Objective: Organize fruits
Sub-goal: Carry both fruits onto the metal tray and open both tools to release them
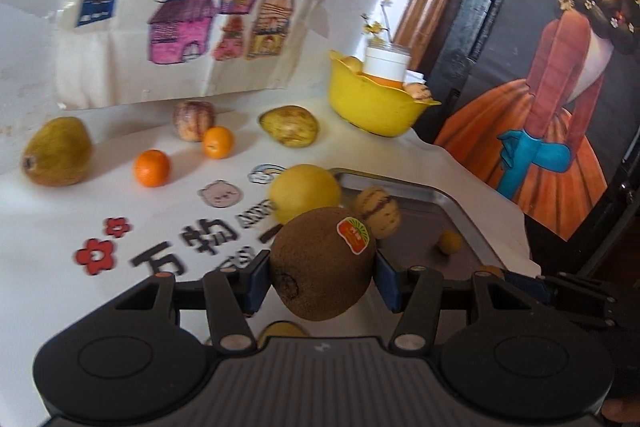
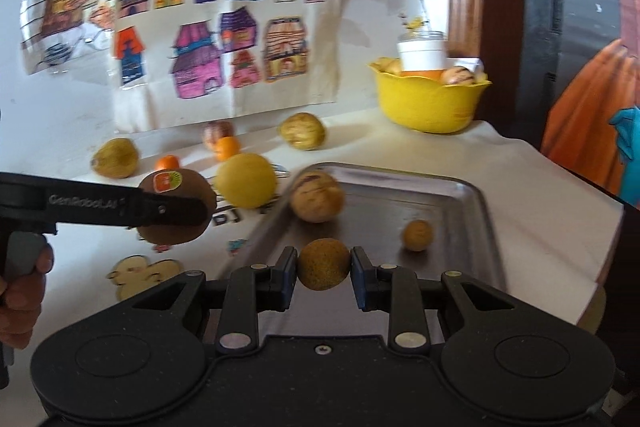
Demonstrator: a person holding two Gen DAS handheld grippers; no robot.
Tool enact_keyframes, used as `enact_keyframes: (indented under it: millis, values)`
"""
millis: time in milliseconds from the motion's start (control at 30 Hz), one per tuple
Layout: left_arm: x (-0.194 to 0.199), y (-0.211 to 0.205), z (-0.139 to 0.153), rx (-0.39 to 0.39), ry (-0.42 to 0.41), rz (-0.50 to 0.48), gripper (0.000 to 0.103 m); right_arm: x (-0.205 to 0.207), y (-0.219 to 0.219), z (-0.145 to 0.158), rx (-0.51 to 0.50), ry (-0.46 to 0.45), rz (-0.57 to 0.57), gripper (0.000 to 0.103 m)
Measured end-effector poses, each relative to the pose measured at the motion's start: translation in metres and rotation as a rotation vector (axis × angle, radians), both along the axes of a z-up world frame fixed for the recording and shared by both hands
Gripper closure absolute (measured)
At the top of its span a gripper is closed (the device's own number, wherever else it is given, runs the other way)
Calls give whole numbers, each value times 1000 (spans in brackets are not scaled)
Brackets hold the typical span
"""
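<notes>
Left gripper (image 1: pixel 322 267): jaws clamped on a brown stickered kiwi (image 1: pixel 322 263), held raised above the bench (image 1: pixel 60 227) just left of the metal tray (image 2: pixel 472 195). Right gripper (image 2: pixel 324 267): jaws clamped on a small round brownish fruit (image 2: pixel 324 264), held level over the tray's near edge.

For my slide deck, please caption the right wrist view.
Right gripper holds a small brown fruit over the metal tray.
</notes>
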State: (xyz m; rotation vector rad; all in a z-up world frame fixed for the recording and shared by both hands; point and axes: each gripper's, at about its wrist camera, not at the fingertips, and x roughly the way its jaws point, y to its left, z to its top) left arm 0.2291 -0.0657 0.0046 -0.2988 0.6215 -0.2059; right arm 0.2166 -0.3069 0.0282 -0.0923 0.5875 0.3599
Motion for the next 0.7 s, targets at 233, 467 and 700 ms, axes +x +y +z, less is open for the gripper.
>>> enact_keyframes:
  millis: [233, 467, 700]
  values:
    - [18, -27, -3, -4, 3, -62, 45, 11, -20, -12, -16, 19, -52, 73]
    - [34, -48, -10, 0, 17, -126, 45, 20, -32, -20, -33, 39, -92, 73]
    - [41, -62, -14, 27, 14, -142, 45, 28, -38, -24, -44, 49, -113, 73]
